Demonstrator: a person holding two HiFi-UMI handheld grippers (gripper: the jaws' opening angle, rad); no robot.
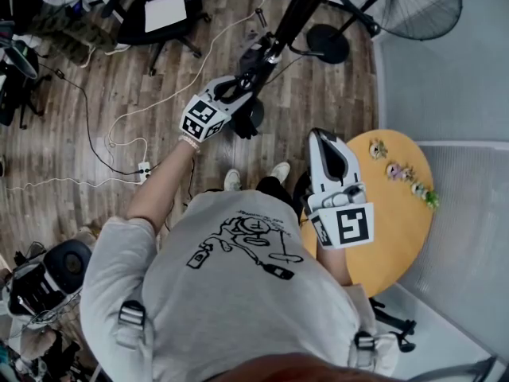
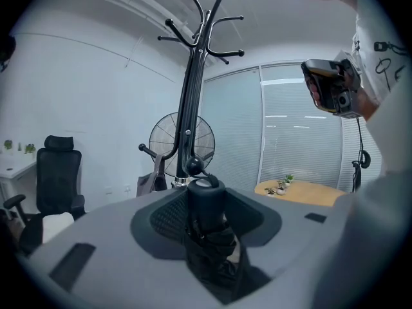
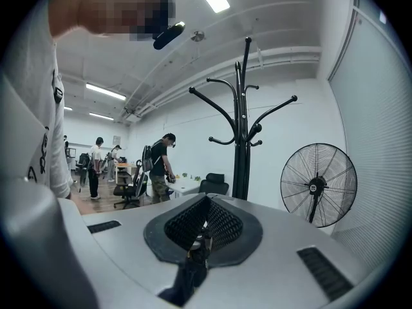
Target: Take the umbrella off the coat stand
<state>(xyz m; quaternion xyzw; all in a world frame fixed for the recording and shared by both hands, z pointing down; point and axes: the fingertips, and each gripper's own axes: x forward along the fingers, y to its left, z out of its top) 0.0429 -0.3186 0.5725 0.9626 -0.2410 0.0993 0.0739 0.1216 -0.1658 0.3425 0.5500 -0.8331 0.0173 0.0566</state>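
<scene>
The left tool is clenched on the folded black umbrella, lower centre, just before the coat stand, so drawing it clear seemingly remains, while the right tool is closed and empty.

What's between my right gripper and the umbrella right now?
Nothing solid. In the head view, only wood floor and your shoes show between the right gripper and the umbrella, which is clamped in the left gripper's jaws.
</scene>
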